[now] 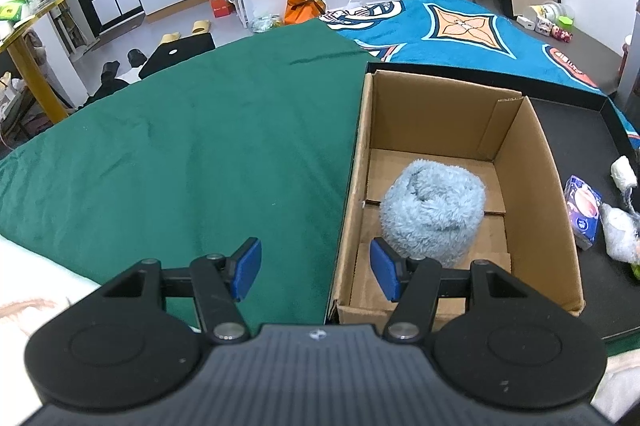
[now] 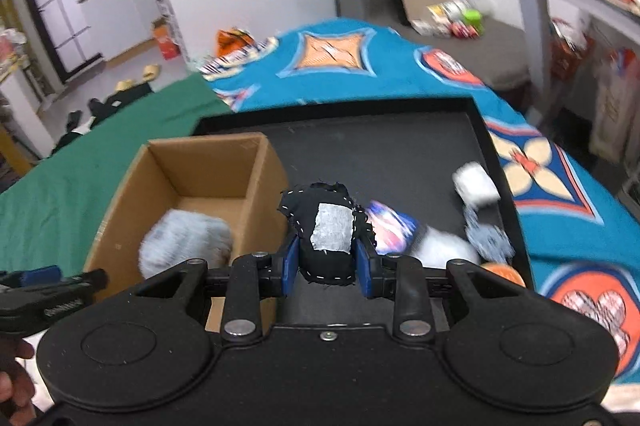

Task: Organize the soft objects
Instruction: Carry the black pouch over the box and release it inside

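Note:
A cardboard box (image 1: 532, 177) stands in a black tray (image 1: 576, 129); a fluffy light-blue roll (image 1: 432, 209) lies inside it. My left gripper (image 1: 316, 268) is open and empty, straddling the box's left wall. In the right wrist view my right gripper (image 2: 326, 262) is shut on a black stitched cloth pouch with a silver patch (image 2: 326, 230), held above the tray (image 2: 380, 145) just right of the box (image 2: 200, 165). The blue roll (image 2: 184, 242) shows in the box. The left gripper (image 2: 44, 282) appears at the left edge.
In the tray lie a white roll (image 2: 476, 181), a blue-and-red packet (image 2: 390, 226), a grey-white soft bundle (image 2: 444, 246) and an orange item (image 2: 504, 272). A green cloth (image 1: 180, 145) covers the left, a patterned blue blanket (image 1: 460, 25) the far side.

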Demonstrator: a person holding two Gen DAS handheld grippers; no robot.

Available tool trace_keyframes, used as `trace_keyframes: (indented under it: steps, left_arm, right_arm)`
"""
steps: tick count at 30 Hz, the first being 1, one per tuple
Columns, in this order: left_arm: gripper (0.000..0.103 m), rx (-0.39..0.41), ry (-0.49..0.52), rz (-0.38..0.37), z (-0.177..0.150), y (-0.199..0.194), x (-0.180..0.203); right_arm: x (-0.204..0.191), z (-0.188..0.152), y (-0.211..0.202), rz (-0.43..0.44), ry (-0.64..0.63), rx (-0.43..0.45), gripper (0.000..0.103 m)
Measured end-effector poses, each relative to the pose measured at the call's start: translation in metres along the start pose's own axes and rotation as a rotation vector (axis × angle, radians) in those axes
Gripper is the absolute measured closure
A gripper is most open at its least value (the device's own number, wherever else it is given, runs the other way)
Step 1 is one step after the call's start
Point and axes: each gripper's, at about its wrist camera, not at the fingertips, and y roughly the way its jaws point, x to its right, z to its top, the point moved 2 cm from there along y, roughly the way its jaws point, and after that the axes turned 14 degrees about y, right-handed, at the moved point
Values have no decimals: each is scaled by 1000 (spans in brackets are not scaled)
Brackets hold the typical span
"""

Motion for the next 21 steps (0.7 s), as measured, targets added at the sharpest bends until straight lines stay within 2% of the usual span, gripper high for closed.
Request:
trace_keyframes:
  steps: [9,21]
  left_arm:
    - [44,28,-16,-28,2,-2,-4]
    - [45,47,-39,-57,3,2,-8]
  right_arm:
    - [-32,9,-3,73,-74,40,73]
    - [-72,8,9,100,-192,40,73]
